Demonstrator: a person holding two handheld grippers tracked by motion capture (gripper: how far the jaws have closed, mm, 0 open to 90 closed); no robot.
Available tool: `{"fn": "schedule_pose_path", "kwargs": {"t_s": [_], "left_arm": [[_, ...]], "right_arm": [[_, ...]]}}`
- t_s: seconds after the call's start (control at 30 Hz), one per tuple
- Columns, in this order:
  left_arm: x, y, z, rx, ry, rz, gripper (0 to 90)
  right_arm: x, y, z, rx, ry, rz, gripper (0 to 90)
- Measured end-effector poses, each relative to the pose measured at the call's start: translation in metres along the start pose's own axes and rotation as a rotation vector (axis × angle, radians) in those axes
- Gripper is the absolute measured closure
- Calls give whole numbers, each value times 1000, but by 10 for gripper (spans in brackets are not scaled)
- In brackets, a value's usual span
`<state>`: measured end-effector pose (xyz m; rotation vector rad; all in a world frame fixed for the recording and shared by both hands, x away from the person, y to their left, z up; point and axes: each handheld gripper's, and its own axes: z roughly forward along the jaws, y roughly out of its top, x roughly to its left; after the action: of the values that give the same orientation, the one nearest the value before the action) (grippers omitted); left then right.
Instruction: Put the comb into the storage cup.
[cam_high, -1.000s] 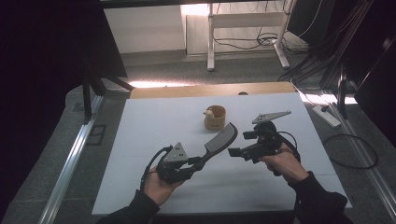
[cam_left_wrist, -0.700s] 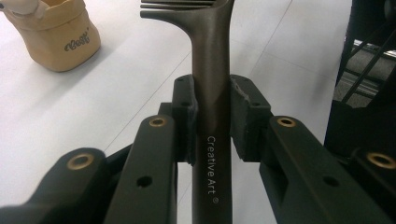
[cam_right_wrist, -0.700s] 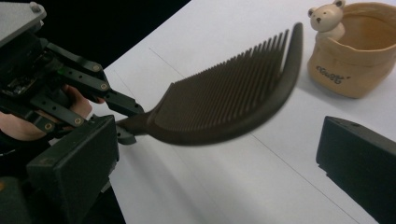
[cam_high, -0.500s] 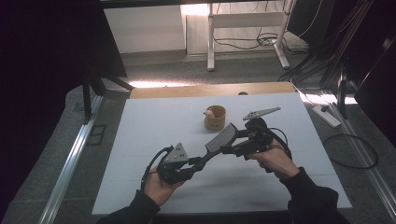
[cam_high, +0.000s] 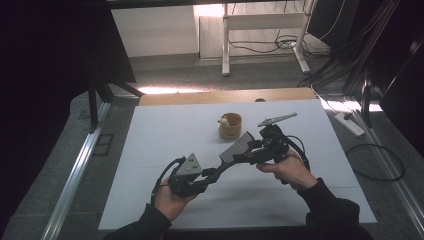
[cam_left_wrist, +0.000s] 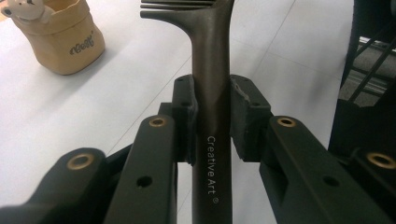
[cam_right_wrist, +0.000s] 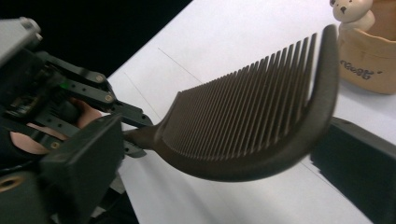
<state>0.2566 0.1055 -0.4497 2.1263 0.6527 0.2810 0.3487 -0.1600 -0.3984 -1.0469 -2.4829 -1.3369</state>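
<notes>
**A:** What does the high view show of the two tongs?

**B:** A person's two hands reach in from the bottom edge. The left tongs grip the handle of a dark comb, which slants up and to the right above the white desk. The right tongs sit at the comb's toothed head. Compared with a second ago, the right tongs have moved left, from just beside the comb to its head, and the comb sits a little steeper.

**A:** And the left gripper view?

**B:** The left tongs are narrow, both pads pressed against the comb handle, which runs straight up the middle. White lettering on it reads "Creative Art". At top left a small tan pot with a little bear figure on its rim stands on the desk.

**A:** The right gripper view?

**B:** The right tongs stand wide, one jaw on each side of the comb head. The teeth fan upward. Whether either jaw touches the comb, I cannot tell. The left tongs and a hand show at far left, holding the handle. The tan pot sits at top right.

**A:** The surroundings?

**B:** The desk is white with a wooden strip along its far edge. Beyond it are grey carpet, a white table frame, loose cables and a power strip on the floor at right.
</notes>
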Motion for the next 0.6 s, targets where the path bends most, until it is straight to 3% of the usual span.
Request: {"fn": "schedule_pose_path", "kwargs": {"t_s": [0.3,0.6], "left_arm": [[0,0,0,0,13,5,722],[-1,-1,1,-8,34,19,722]], "right_arm": [[-5,-2,-5,-17,38,21,399],[-16,-3,-9,-50,138,100,602]]}}
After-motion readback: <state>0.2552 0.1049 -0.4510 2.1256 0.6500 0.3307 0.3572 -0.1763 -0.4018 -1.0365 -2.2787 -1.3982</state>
